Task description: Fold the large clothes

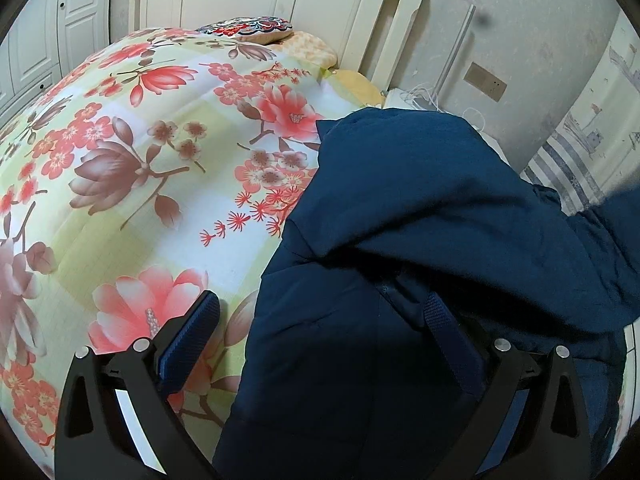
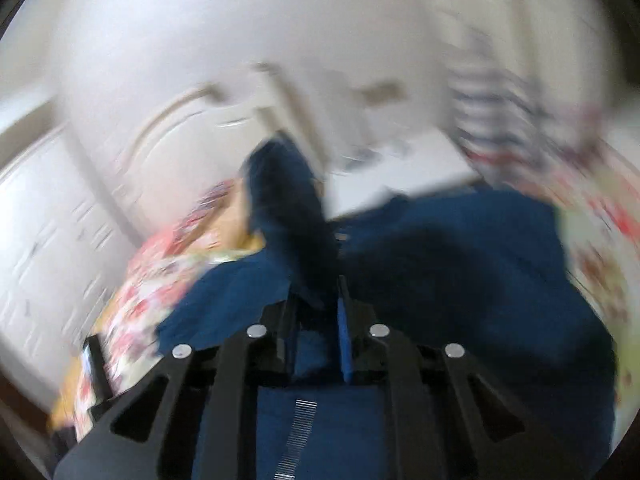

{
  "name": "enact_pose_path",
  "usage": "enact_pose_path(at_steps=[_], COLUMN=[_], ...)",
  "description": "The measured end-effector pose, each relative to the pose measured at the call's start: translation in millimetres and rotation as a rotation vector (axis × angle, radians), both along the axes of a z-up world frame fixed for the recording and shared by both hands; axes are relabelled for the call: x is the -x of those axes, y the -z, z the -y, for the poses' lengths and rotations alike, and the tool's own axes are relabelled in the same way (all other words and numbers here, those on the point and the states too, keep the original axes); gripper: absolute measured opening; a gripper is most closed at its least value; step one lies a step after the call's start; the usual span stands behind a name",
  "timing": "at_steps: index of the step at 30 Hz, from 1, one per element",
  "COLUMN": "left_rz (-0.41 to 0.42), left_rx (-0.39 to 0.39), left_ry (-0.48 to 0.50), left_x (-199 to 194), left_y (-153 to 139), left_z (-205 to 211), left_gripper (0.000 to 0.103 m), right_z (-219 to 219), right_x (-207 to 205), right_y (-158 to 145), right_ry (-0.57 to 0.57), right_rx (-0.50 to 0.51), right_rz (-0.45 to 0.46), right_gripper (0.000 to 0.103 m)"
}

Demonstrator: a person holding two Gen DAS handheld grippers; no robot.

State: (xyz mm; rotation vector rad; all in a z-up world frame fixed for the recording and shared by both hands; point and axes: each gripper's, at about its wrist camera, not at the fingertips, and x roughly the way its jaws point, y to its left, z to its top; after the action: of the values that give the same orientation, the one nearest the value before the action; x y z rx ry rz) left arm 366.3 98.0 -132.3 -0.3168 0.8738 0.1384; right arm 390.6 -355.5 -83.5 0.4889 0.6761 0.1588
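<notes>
A navy blue padded jacket [image 1: 400, 200] lies bunched on a floral bedspread [image 1: 140, 160], its upper part folded over itself. My left gripper [image 1: 320, 320] is open wide just above it. One blue pad [image 1: 192, 328] hangs over the bedspread and the other finger [image 1: 448, 332] over the jacket, with nothing pinched. The right wrist view is blurred. There my right gripper [image 2: 320, 296] is shut on a ridge of the jacket [image 2: 460, 272], and a dark strip of fabric [image 2: 288, 208] rises up from between its fingers.
A cream headboard [image 1: 280, 0] and an embroidered cushion [image 1: 252, 28] stand at the far end of the bed. White wardrobe doors [image 1: 40, 40] are at the left. A striped curtain [image 1: 568, 168] hangs right, beside a white bedside table [image 2: 400, 172].
</notes>
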Motion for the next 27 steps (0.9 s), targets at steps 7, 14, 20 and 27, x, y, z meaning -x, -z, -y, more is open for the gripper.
enact_pose_path(at_steps=[7, 14, 20, 27], left_rz=[0.008, 0.007, 0.008, 0.001], left_rx=[0.013, 0.011, 0.014, 0.003], left_ry=[-0.004, -0.005, -0.005, -0.001], left_x=[1, 2, 2, 1], left_y=[0, 0, 0, -1], left_z=[-2, -3, -4, -2], left_gripper=[0.098, 0.099, 0.099, 0.099], right_z=[36, 45, 38, 40], right_x=[11, 13, 33, 58], right_y=[61, 53, 32, 26], right_ry=[0.092, 0.108, 0.109, 0.195], right_rx=[-0.205, -0.213, -0.162, -0.088], right_rz=[-0.096, -0.051, 0.029, -0.028], right_gripper=[0.019, 0.05, 0.006, 0.005])
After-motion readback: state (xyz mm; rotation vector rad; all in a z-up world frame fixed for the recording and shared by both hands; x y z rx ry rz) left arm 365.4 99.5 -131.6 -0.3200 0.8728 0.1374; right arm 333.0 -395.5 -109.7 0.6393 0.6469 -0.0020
